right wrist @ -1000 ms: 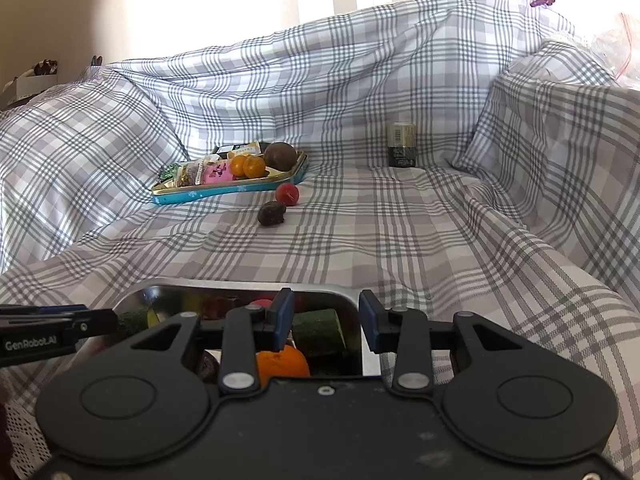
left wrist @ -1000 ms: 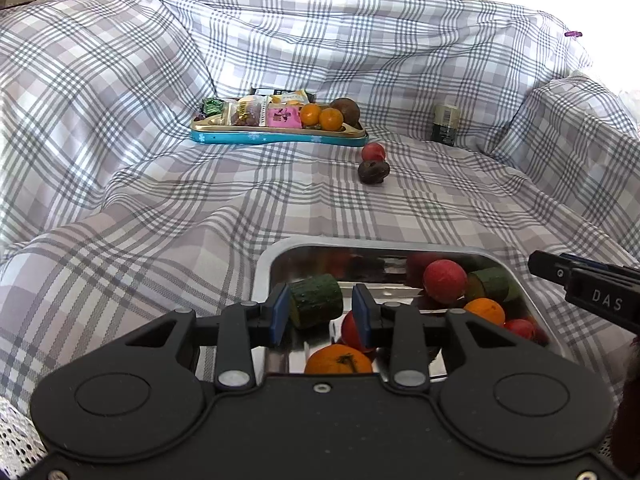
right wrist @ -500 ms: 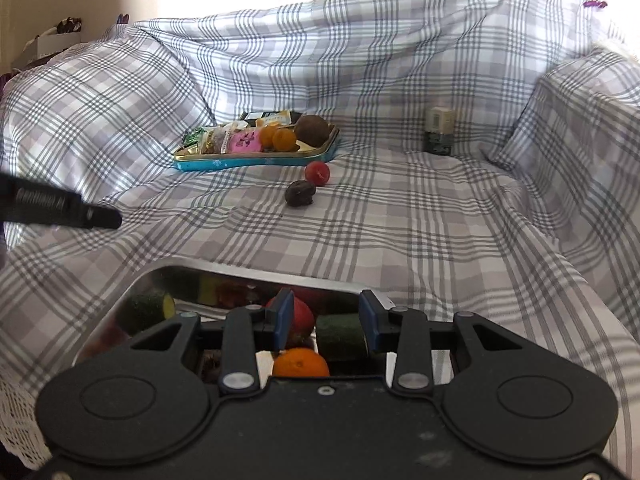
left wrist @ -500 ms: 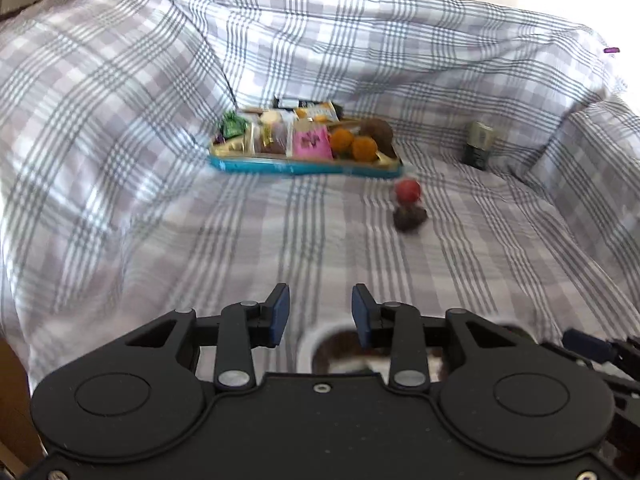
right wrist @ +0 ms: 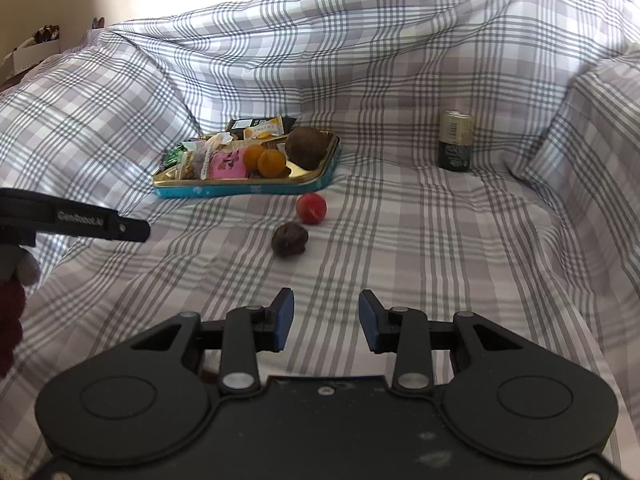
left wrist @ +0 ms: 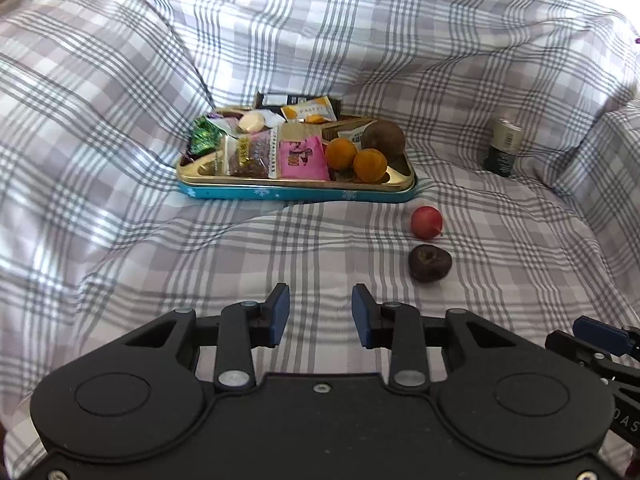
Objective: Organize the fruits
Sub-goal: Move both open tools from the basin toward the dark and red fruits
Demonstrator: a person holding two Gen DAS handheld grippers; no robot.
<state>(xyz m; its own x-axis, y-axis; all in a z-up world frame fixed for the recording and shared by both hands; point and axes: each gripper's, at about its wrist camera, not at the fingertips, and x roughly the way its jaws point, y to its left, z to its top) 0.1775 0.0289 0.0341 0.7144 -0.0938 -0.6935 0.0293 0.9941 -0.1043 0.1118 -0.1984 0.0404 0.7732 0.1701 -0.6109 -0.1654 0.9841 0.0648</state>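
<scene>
- we hold the left tongs spread apart with nothing between the blue pads, above the plaid cloth.
- the right tongs are likewise spread and empty, over the same cloth.
- a red fruit lies on the cloth just in front of the tray's right corner; a dark, wrinkled fruit sits just beside it on the near side. we cannot tell whether the two touch.
- from the right view the red fruit and the dark fruit lie ahead and a little left of our right tongs, with only bare cloth between.
- a blue-sided, gold-lined tray stands further back, with two orange fruits and a large brown fruit at its right end and snack packets crowding the left.
- a small dark jar stands upright well to the right of the tray, near the raised fold of cloth.
- the left tool's side juts into the right view at the left edge.
</scene>
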